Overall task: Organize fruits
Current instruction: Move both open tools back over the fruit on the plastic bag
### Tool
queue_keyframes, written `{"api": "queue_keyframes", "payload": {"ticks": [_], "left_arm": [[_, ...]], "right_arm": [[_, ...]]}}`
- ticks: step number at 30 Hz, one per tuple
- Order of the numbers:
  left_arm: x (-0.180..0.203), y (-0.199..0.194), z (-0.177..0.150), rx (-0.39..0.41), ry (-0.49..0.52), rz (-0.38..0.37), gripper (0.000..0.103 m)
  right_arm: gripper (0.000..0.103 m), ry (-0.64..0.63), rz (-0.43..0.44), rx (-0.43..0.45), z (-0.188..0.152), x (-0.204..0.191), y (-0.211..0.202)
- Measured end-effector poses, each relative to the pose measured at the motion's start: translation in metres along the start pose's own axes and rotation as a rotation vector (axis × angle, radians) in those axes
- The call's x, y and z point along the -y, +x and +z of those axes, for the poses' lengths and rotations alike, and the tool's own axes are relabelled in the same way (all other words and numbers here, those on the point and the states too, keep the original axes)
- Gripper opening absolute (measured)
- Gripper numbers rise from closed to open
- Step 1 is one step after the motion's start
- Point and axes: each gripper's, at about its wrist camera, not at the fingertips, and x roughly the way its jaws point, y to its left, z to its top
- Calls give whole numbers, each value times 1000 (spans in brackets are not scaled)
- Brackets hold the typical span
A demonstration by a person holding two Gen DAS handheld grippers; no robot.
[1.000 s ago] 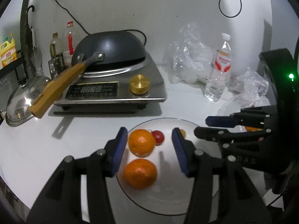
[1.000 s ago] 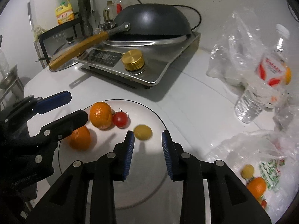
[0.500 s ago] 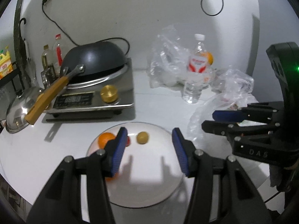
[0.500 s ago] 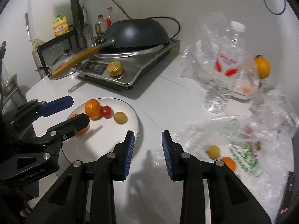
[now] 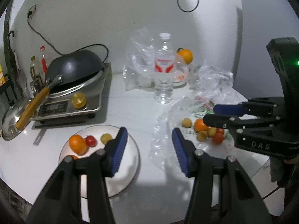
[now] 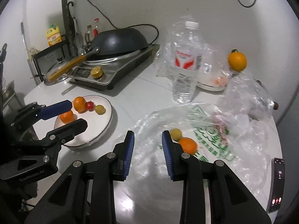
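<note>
A white plate [image 5: 129, 175] [image 6: 106, 123] holds two oranges [image 5: 76, 143] [image 6: 79, 103], a red tomato [image 5: 91, 140] [image 6: 89, 105] and a small yellow fruit [image 5: 106, 138] [image 6: 99, 109]. On a clear plastic bag [image 5: 160, 149] [image 6: 211, 130] lie an orange [image 5: 199, 125] [image 6: 188, 145], small yellow fruits [image 5: 186, 122] [image 6: 176, 134] and red tomatoes [image 5: 218, 137]. My left gripper [image 5: 149, 149] [image 6: 73, 114] is open and empty above the plate's right edge. My right gripper [image 6: 148, 153] [image 5: 214, 114] is open and empty above the bag, left of its fruits.
An induction cooker with a black wok [image 5: 74, 69] stands at the back left beside a pot lid [image 5: 11, 119]. A water bottle [image 5: 164, 69], crumpled plastic bags [image 5: 211, 80] and another orange [image 5: 185, 55] are at the back. A phone [image 6: 277, 184] lies at the right edge.
Both grippers have pulled back from the plate and swung right; the plastic bag with loose fruits has come into view. Both stayed open and empty.
</note>
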Motion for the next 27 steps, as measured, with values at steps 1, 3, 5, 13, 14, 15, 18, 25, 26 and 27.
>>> {"api": "queue_keyframes", "payload": {"ticks": [1,3,5,13,14,15,18,25,26,27], "left_arm": [[3,0,1,-1,0,-2,51],[11,3,2,-11,4,-3,51],[19,6,4,-21,17,1,51],[55,20,8,-42,60,-30,51],[60,21,8,-41,67,-36,51],[64,22,9,-43,73,-39,51],[75,32,10,-64,93,-52,51],[97,56,10,-109,143,-77,51],[100,61,10,-124,150,-82,51],[101,63,9,-129,154,-82,51]], "right_arm": [[32,3,-2,4,-2,4,-2],[32,17,-5,13,-8,13,-7],[32,34,-3,17,-12,22,-9],[32,80,-38,9,-31,63,-15],[32,86,-43,10,-33,68,-16],[32,89,-46,10,-35,72,-16],[32,103,-45,7,-40,84,-14],[32,124,-22,-6,-49,102,-4],[32,132,-17,-15,-51,105,1],[32,135,-13,-22,-52,106,3]]}}
